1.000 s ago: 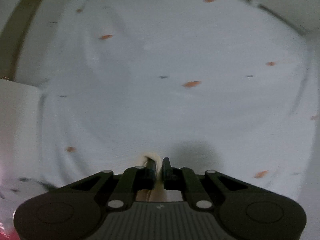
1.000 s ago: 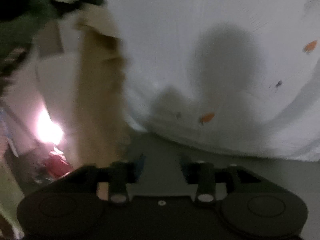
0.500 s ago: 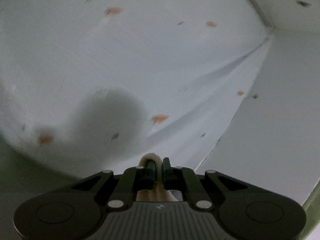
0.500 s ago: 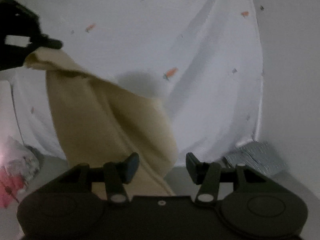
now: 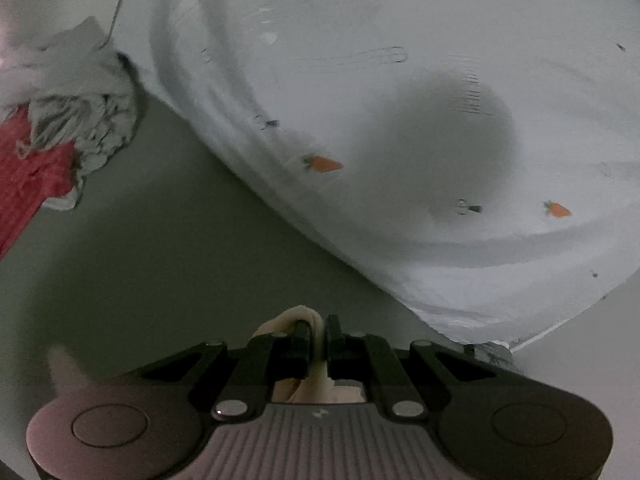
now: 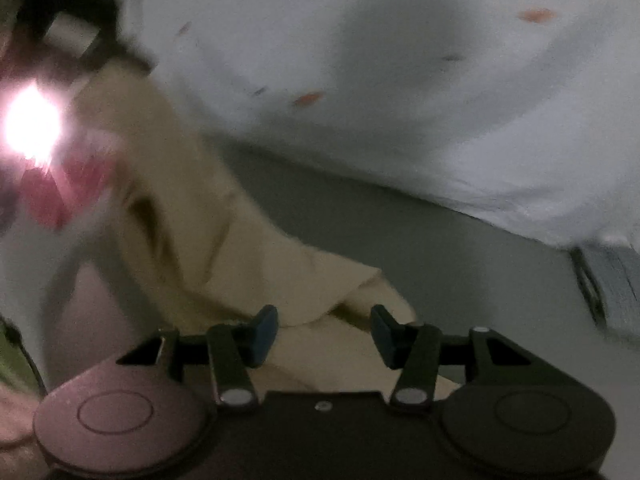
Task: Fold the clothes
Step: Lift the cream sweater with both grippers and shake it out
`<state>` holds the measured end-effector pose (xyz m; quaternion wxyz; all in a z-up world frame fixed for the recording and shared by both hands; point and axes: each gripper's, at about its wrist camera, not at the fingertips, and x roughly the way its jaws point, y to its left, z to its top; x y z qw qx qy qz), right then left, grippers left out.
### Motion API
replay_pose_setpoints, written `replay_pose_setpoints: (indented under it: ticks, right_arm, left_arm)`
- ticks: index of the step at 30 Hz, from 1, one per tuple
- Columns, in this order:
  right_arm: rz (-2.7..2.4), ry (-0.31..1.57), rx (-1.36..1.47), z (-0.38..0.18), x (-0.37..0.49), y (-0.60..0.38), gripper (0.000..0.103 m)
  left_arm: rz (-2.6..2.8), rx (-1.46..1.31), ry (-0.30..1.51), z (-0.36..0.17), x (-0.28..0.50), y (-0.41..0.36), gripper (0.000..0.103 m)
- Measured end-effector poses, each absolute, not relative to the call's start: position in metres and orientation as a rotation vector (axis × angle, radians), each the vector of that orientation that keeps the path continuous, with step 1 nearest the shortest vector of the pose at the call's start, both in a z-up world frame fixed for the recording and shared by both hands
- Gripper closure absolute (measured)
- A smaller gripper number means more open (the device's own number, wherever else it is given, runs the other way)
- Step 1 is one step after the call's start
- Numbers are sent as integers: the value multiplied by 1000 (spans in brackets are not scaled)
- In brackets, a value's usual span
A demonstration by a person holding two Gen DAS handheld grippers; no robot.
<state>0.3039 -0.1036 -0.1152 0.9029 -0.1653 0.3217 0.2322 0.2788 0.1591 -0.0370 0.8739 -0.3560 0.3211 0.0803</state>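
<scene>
The left gripper (image 5: 319, 334) pinches a bunched corner of the beige cloth (image 6: 224, 248) – soft, light, floppy – draping onto the table (image 6: 400, 240) beside the sheet (image 5: 400, 100), while the right gripper (image 6: 324, 332) gapes over its free edge, best taken at that corner.

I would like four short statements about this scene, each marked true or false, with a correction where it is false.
1. The left claw is shut on a cream cloth. True.
2. The right claw is clamped on the cream cloth. False: its jaws stand apart, and the cloth lies between and under them without being pressed.
3. The white sheet has a carrot print. True.
4. The crumpled pile at the left of the left wrist view is all blue. False: it is grey-white with red fabric beside it.
</scene>
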Motion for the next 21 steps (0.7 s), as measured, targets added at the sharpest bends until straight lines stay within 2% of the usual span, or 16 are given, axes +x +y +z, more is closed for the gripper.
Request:
replay_pose_setpoints:
  ticks: [8, 11, 14, 15, 18, 21]
  right_arm:
    - [526, 659, -682, -167, 315, -3, 54]
    - [504, 562, -813, -177, 320, 22, 63]
    - [485, 515, -811, -177, 331, 36, 84]
    - [480, 502, -803, -176, 335, 38, 99]
    - [405, 419, -790, -157, 344, 33, 100]
    - [274, 347, -663, -114, 364, 4, 100]
  left_arm:
    - [121, -776, 726, -63, 290, 214, 95]
    - [93, -770, 752, -69, 293, 224, 95]
    - [82, -772, 772, -74, 297, 231, 95]
    - [81, -780, 779, -75, 299, 235, 95]
    - [83, -818, 784, -74, 308, 247, 96]
    - [36, -787, 741, -55, 318, 245, 96]
